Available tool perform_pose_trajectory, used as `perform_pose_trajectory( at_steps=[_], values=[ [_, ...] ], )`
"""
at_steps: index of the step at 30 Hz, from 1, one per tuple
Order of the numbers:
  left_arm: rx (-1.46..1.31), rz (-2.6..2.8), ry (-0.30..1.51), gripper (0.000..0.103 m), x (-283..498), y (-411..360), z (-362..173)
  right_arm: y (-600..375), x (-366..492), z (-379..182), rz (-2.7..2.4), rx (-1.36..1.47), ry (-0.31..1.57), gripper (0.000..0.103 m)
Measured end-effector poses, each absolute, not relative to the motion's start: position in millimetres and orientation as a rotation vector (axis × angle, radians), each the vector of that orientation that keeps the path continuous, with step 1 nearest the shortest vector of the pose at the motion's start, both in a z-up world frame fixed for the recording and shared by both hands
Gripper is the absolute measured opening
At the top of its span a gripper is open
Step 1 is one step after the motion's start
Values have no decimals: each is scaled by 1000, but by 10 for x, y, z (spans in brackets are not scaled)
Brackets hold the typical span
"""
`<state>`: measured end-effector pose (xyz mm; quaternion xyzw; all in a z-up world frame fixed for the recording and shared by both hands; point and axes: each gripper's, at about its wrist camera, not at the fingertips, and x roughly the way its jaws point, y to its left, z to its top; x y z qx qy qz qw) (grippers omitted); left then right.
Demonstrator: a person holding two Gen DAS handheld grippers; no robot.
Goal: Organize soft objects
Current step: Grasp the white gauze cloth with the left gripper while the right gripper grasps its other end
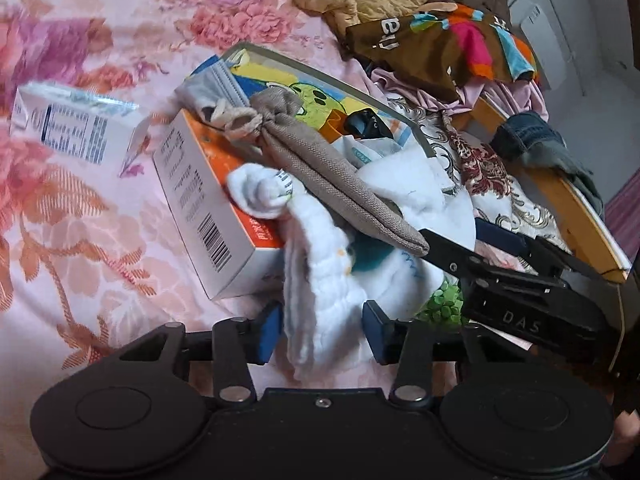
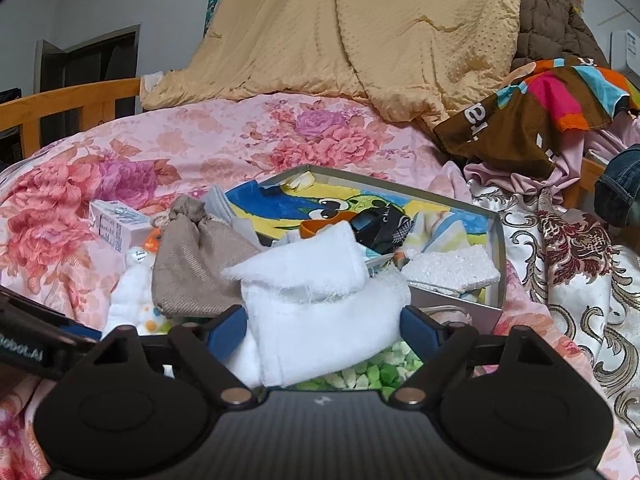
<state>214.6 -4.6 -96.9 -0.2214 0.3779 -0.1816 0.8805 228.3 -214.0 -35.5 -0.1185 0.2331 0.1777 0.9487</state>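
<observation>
Beside the open box [image 2: 498,240] on the floral bedspread [image 1: 80,208], we are handling a white cloth [image 1: 320,280] with both tools. Our left gripper [image 1: 322,330] stands with its blue pads spread, the cloth's near end hanging between them without a clear pinch. Our right gripper [image 2: 324,326] is also spread wide, a folded white wad [image 2: 320,304] filling the gap; whether the pads truly press it we cannot tell. To fold well, we judge each tool should close on a single edge, low and square, and lift together so the fabric does not bunch. A tan drawstring pouch [image 1: 320,168] lies across the cloth, toward the box, and would drag along; we should clear it first. An orange carton [image 1: 216,208] sits just left of the cloth, touching it.
</observation>
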Motion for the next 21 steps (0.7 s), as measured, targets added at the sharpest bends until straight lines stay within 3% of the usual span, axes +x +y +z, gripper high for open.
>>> perform_pose_trajectory(
  at_steps=[9,13,21],
  values=[
    [-489,-401,777,33,2169,-76,-906,-2077,2242,-375,387,-277,478,81],
    [-449,-369,781,20,2173,-125,-886,-2058,2228,-377,395,-284,477,71],
    [-377,-342,760,14,2088,-149,-812,-2029,2214,-367,394,-315,483,53]
  ],
)
